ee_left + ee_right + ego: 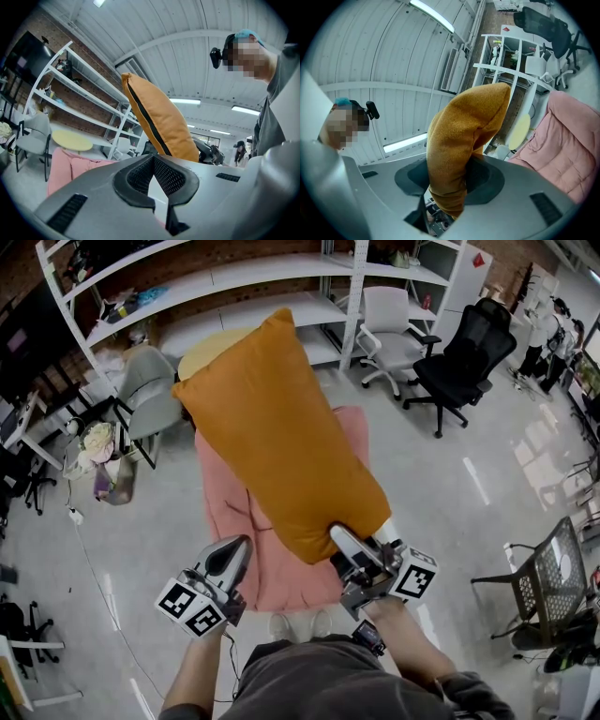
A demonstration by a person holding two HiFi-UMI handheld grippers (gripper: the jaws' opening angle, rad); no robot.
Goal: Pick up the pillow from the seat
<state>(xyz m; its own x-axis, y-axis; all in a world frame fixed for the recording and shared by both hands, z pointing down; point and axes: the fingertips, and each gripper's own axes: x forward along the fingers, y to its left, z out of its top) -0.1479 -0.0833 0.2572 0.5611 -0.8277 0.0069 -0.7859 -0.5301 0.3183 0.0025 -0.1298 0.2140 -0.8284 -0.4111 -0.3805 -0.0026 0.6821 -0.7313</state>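
An orange pillow (281,437) hangs in the air above the pink padded seat (230,512), long side running up and away from me. My right gripper (349,542) is shut on its near lower corner; in the right gripper view the pillow (459,140) rises from between the dark pads (487,183) of the right gripper (447,190). My left gripper (239,551) is to the left of that corner, apart from the pillow, holding nothing. In the left gripper view the left gripper (152,161) has its tips together, with the pillow (164,122) and the seat (70,164) beyond.
White shelving (234,287) runs along the back wall. A yellow round table (202,351) and a grey chair (150,395) stand behind the seat. A white office chair (389,329), a black one (464,357) and a mesh chair (548,582) stand on the right.
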